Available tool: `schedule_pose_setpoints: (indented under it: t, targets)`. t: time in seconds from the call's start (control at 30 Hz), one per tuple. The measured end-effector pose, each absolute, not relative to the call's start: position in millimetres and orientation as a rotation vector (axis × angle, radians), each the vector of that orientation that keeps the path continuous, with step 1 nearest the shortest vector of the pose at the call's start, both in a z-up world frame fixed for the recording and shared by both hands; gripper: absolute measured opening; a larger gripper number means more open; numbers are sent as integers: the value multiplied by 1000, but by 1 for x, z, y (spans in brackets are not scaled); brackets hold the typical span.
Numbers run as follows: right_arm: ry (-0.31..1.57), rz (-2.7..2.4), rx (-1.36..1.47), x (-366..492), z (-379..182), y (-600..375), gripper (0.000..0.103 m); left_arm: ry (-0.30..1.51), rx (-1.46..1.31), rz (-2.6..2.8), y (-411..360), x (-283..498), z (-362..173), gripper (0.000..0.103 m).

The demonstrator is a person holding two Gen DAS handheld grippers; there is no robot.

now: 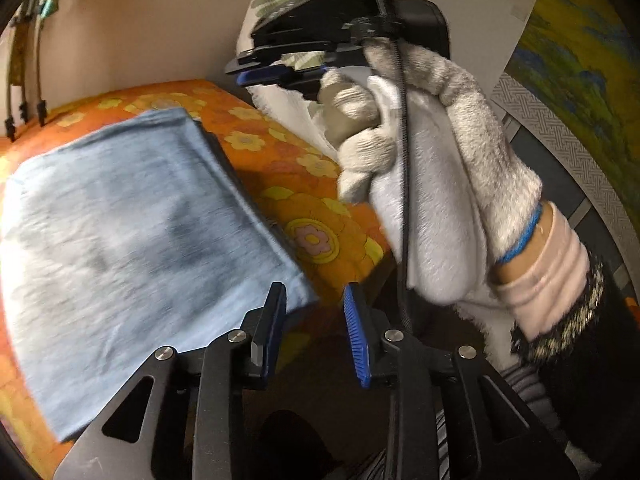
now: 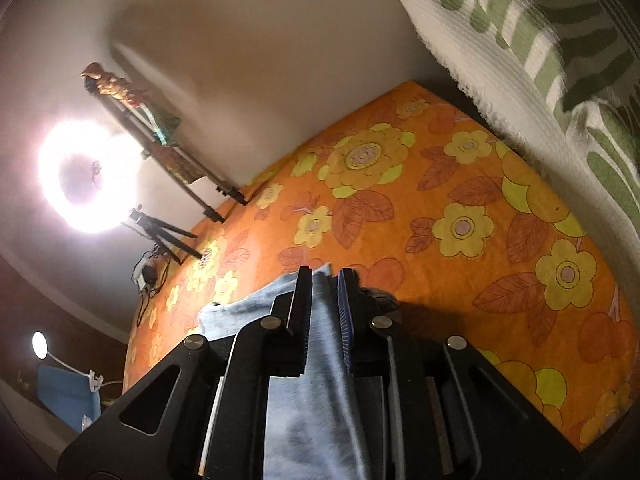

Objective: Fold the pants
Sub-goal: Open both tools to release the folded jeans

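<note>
Left wrist: soft blue folded pants (image 1: 132,216) on floral sheet (image 1: 316,216).

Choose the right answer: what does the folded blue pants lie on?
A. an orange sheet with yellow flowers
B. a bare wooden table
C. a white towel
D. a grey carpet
A: in the left wrist view the folded pants lie flat on the orange flowered sheet, which shows all along their edge.
</note>
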State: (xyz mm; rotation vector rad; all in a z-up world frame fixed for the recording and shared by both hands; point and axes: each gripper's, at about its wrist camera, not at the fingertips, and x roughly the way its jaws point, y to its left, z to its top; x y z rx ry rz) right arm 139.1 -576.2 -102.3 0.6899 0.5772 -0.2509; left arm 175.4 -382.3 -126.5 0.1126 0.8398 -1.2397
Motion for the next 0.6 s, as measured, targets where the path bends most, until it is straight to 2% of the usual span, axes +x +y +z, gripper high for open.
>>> schedule_pose_setpoints:
  t: [0.03,0.13,0.37,0.6]
  targets:
    - [573,-241,675,137,-96,-571,18,835,114,-1235,-374,175,-123,28]
    - [544,-220,613,126,-83,-552,39,811,123,-1210,-347,176,-115,35]
    - [620,-201,437,109,-95,-501,40,779,161,-1099,-285,191,-110,37]
    - [712,-189,259,104,-129,-447,40,817,125,-996,-256,225,-133,37]
